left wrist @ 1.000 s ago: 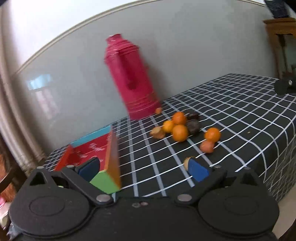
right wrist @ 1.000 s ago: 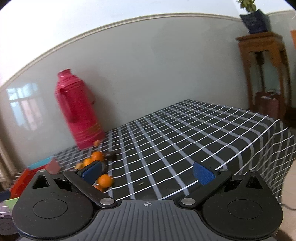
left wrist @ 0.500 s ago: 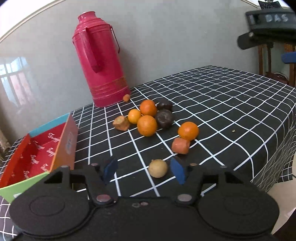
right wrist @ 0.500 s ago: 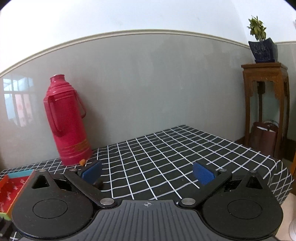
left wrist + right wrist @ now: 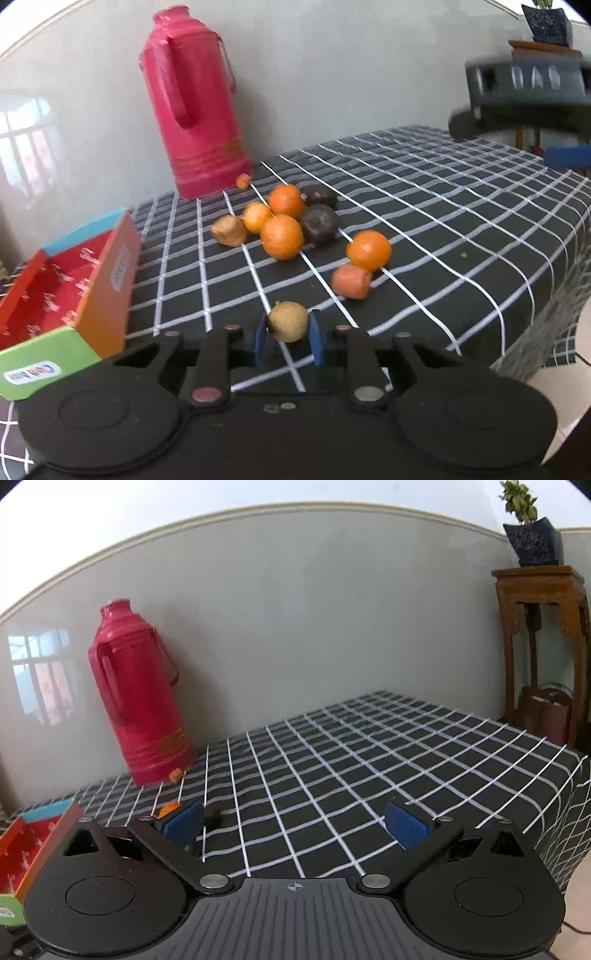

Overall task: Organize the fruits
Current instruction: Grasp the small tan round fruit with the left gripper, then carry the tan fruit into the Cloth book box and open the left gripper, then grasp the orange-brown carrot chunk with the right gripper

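1. The left claw [image 5: 287, 336] is clenched on a tan fruit [image 5: 287, 321] at the near edge of the worktop [image 5: 461, 206], a blue pad pressed to each side of it. Whether the fruit has left the cloth I cannot tell.
2. The right claw [image 5: 293, 821] is released, jaws wide and holding nothing, poised over bare checked cloth.
3. The step in hand looks like the pick of the first fruit. Next it likely needs a lift and a carry left to the open red box [image 5: 70, 280], which holds no fruit that I can see.
4. The rest of the fruit [image 5: 282, 236] lies in a loose group just beyond, near the red flask [image 5: 192, 110]: oranges, two dark ones, a reddish one.
5. Hard to make out:
   - The left view is blurred.
   - The box's left side is cut off.
   - In the right view the claw's body hides nearly all the fruit.
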`<state>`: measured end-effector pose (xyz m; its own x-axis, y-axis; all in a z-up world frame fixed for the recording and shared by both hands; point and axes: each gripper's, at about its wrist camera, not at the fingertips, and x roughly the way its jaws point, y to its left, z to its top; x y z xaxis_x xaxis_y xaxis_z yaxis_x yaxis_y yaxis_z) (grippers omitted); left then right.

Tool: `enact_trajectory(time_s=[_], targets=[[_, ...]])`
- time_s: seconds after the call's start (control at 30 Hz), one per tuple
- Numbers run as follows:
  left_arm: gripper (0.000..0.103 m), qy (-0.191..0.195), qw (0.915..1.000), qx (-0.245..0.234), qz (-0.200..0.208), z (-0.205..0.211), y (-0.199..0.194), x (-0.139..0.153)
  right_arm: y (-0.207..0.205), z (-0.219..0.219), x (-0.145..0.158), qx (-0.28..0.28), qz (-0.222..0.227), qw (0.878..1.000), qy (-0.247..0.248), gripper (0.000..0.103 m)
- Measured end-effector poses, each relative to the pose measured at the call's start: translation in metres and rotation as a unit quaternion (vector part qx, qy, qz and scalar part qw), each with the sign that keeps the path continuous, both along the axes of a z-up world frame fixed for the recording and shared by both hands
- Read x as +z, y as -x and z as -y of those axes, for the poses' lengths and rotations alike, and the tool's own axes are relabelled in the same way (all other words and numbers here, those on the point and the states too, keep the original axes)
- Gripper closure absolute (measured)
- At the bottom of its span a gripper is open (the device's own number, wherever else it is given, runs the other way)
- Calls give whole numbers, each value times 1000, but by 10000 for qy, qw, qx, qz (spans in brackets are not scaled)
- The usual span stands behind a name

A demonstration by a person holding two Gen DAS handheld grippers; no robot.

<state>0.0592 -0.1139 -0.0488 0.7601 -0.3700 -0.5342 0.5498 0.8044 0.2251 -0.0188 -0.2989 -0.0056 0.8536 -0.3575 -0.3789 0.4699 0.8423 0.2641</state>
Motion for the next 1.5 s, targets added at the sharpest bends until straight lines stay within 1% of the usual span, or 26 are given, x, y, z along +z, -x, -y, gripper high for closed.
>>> enact_trajectory(time_s=[0.1,0.17,0.23,0.3,0.43,0.53,0.63,0.73,0.8,0.9,0.93,0.97,1.03,1.07,1.1,1.13,1.17,1.2,1.23,1.33,1.4,1.43,1.47,1.5], targets=[[88,180,9994,261,120,-11,-5,9,-4,-2,-2,77,-64,9999,-45,0],[88,280,9977,549,295,-23,-10,16,-5,-6,-3,119,-65,9999,-41,0],[88,358,9943,907,435,-37,-17,25,-7,-10,-3,178,-72,9998,-26,0],[88,386,9884,1354,565,-54,-28,34,-11,-16,-5,273,-108,9996,25,0],[88,363,9720,2253,561,-92,-60,44,-19,-27,-9,469,-263,9984,172,0],[88,229,9572,2861,377,-117,-85,44,-23,-37,-13,652,-350,9969,263,0],[88,119,9451,3264,98,-139,-104,38,-29,-49,-18,890,-503,9939,425,0],[87,75,9347,3549,-192,-151,-116,31,-33,-64,-24,1105,-625,9900,611,0],[83,-22,9313,3639,-171,-152,-114,31,-35,-73,-28,1238,-672,9873,734,0],[70,103,9303,3660,-234,-156,-110,36,-36,-83,-31,1420,-613,9846,815,0],[59,161,9302,3658,-239,-154,-109,37,-37,-85,-31,1458,-598,9842,812,0],[45,230,9302,3657,-217,-155,-105,39,-38,-86,-31,1492,-575,9841,777,0],[34,438,9330,3567,-193,-157,-100,45,-43,-88,-31,1540,-543,9843,676,0],[31,502,9330,3561,-117,-158,-98,47,-44,-89,-31,1554,-531,9844,637,0],[29,512,9322,3583,-2,-159,-95,49,-46,-90,-32,1563,-527,9845,600,4],[26,536,9312,3602,120,-159,-91,52,-48,-91,-32,1574,-530,9844,584,11],[23,619,9308,3595,221,-162,-88,56,-48,-93,-32,1616,-537,9838,569,32],[21,712,9303,3586,297,-165,-84,59,-52,-95,-34,1639,-614,9831,540,46],[18,791,9291,3593,383,-167,-80,62,-54,-95,-36,1636,-673,9829,502,47],[18,888,9222,3707,654,-172,-72,70,-65,-95,-43,1640,-807,9827,287,47],[17,955,9192,3753,719,-178,-71,74,-69,-97,-45,1631,-843,9825,320,47],[16,971,9179,3777,739,-180,-71,74,-69,-98,-46,1622,-854,9825,336,51],[16,980,9169,3798,733,-182,-72,74,-69,-99,-48,1631,-881,9821,328,62],[16,999,9161,3818,712,-184,-73,75,-72,-99,-50,1630,-948,9815,320,70]])
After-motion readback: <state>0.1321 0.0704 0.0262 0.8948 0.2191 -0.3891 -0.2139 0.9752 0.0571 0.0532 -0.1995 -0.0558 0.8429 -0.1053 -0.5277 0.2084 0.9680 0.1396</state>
